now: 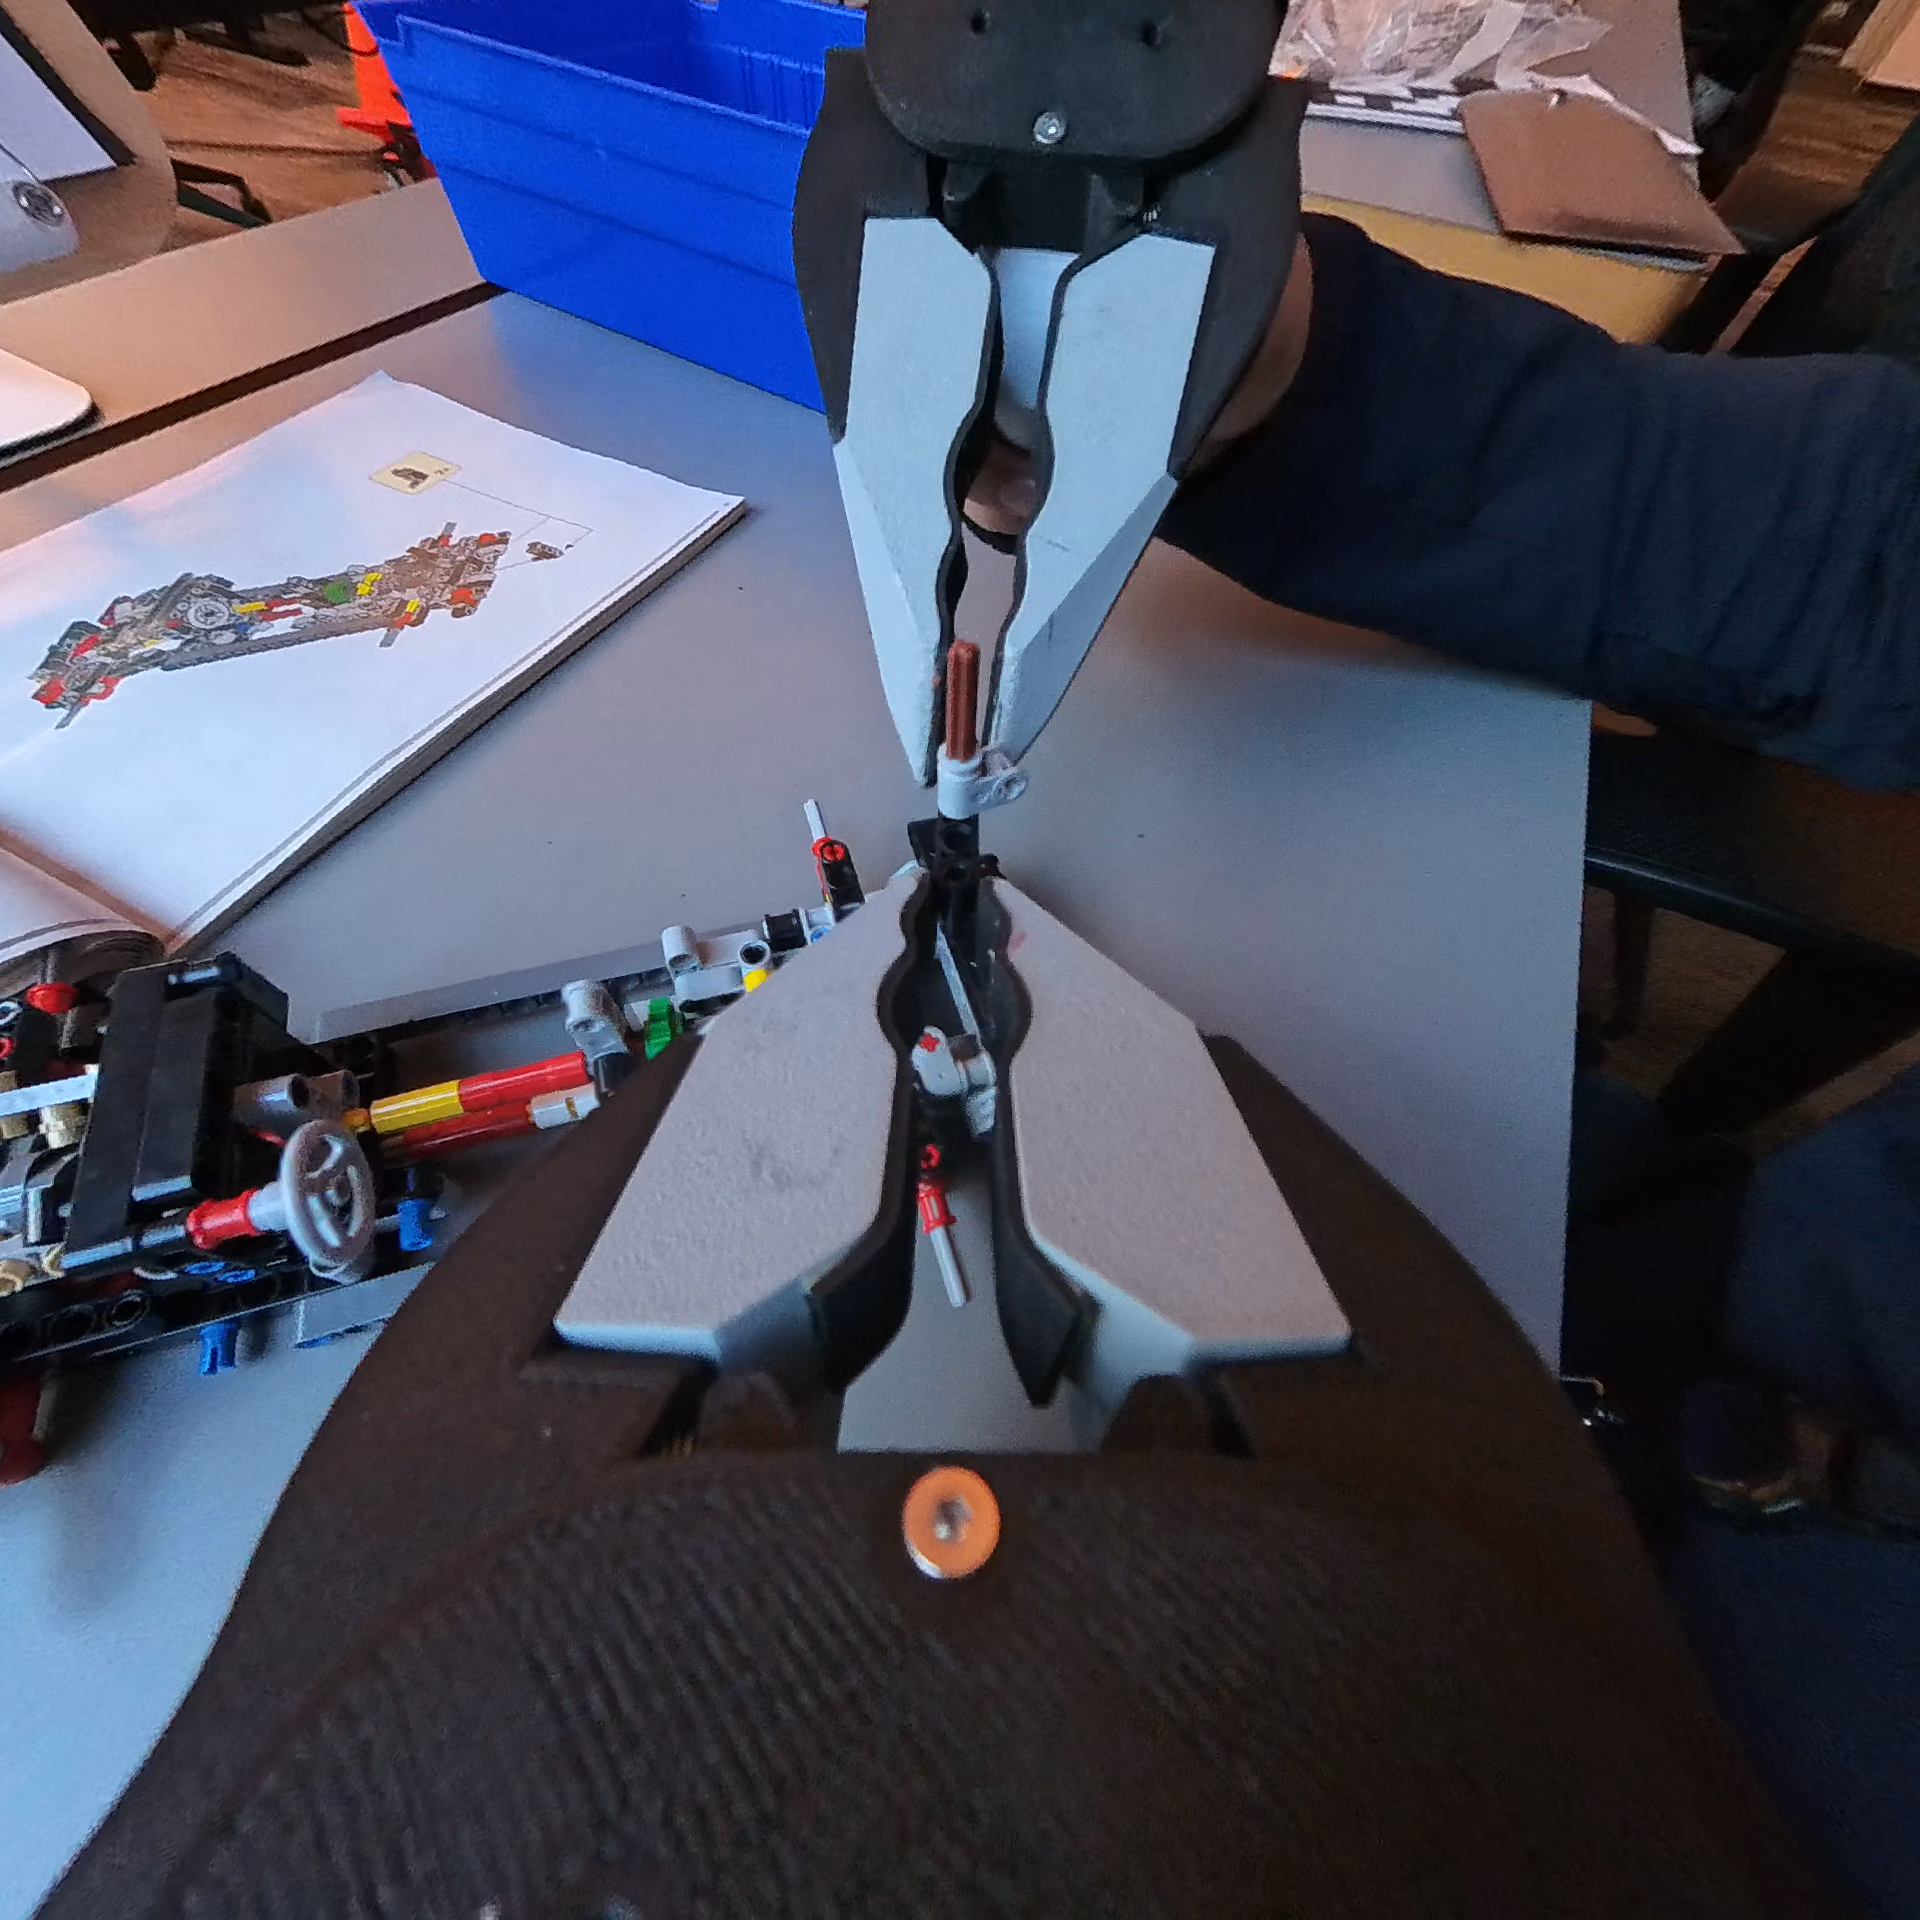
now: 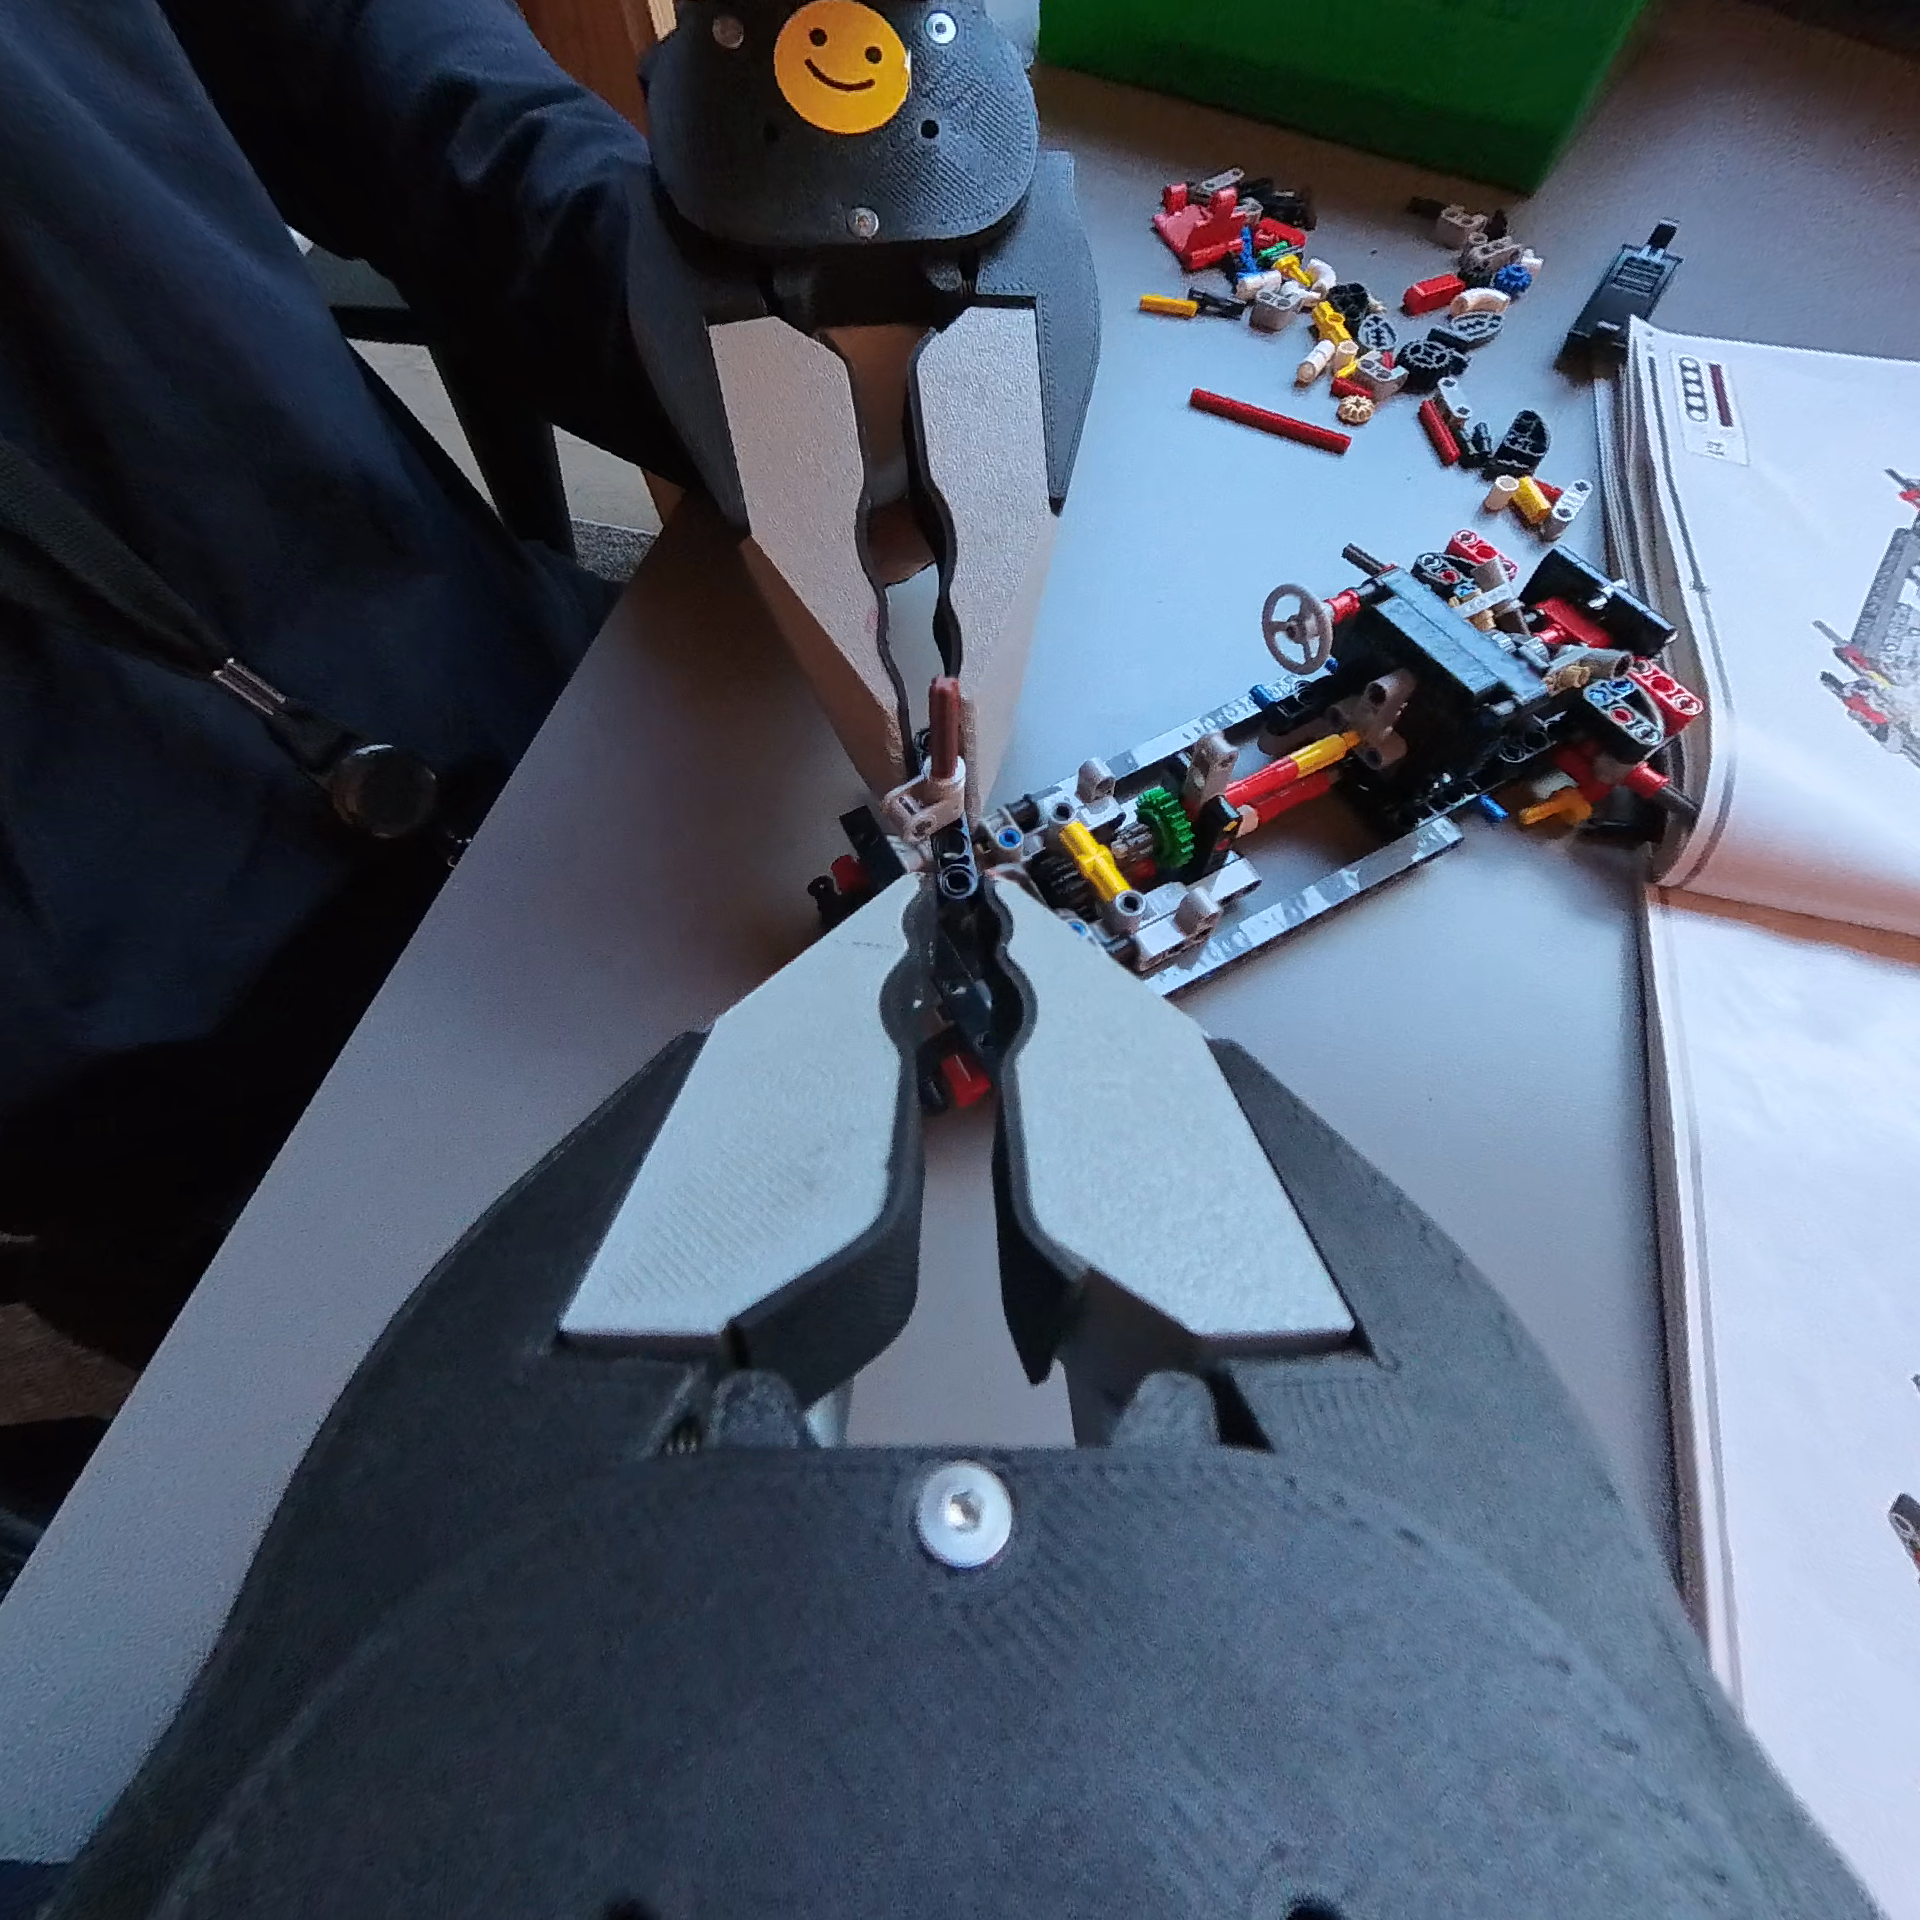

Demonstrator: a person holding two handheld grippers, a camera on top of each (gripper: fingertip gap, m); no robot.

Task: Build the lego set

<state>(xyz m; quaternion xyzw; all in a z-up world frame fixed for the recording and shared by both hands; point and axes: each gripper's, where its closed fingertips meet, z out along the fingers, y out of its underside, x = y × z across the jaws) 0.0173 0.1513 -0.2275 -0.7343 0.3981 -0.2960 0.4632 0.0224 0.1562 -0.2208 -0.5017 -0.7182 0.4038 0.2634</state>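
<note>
Grey table [image 2: 1351, 1143], strewn with loose bricks [image 2: 1340, 312], a half-built chassis [image 2: 1434, 707] and an open instruction booklet [image 1: 364, 582]; blue bin [image 1: 623, 177] behind. Met tip to tip above the chassis end, near the table edge. Left gripper [image 1: 951, 883] narrowed almost fully, clamped on a small assembly [image 1: 951, 847] of black beam, grey connector and upright brown axle. Right gripper [image 2: 956, 894] narrowed likewise on the same assembly from the opposite side. Could not tell which part each pad pressed.

A: Axle [image 1: 962, 694] at twelve o'clock? Bin [image 1: 623, 177] at eleven?
B: Reddish-brown; blue.
A: Gear [image 2: 1164, 826] at two o'clock? Sticker [image 2: 840, 64]?
B: Green; yellow, smiley pattern.
</note>
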